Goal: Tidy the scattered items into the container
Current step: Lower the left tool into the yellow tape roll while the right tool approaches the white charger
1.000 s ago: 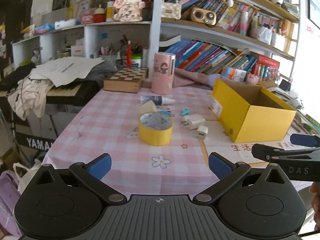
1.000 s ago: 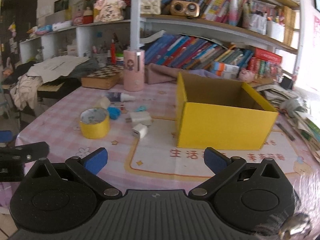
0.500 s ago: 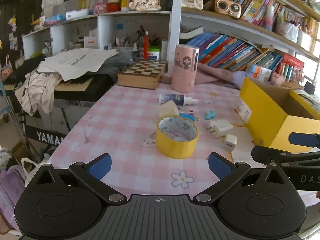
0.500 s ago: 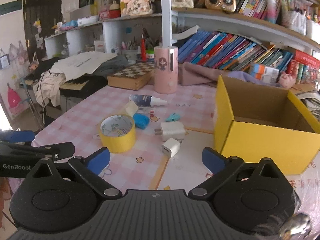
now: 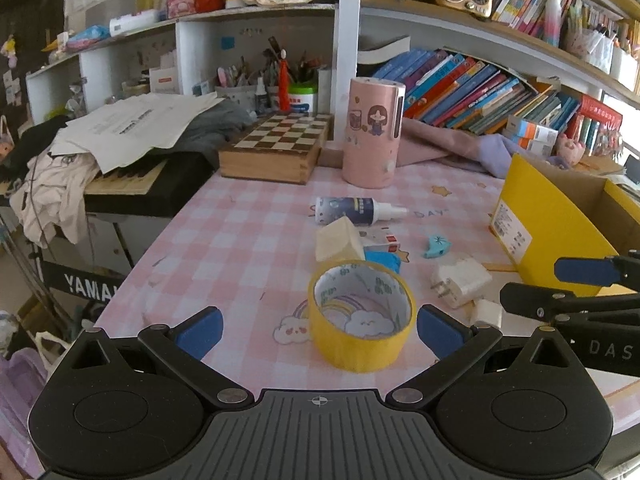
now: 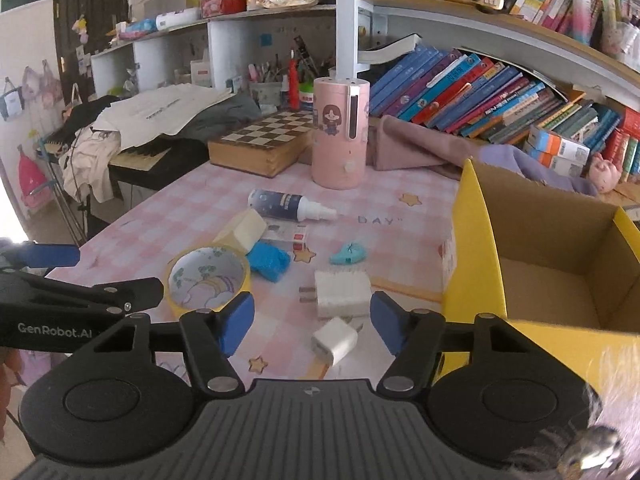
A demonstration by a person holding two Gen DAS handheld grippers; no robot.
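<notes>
The left tool (image 5: 319, 330) points forward and downward, its blue-padded fingers (image 5: 200, 330) spread wide with nothing pressed between them. The right tool (image 6: 312, 327) is angled down likewise, just to the right of the left tool; its jaws are closing, the pads (image 6: 237, 322) not yet pressing on anything. Both tools hang above the desk (image 5: 240, 248).

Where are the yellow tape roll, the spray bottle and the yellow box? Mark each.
yellow tape roll (image 5: 360, 346): left wrist view, outer wall.
spray bottle (image 6: 280, 203): right wrist view, dark label.
yellow box (image 6: 472, 240): right wrist view, left outer wall.
</notes>
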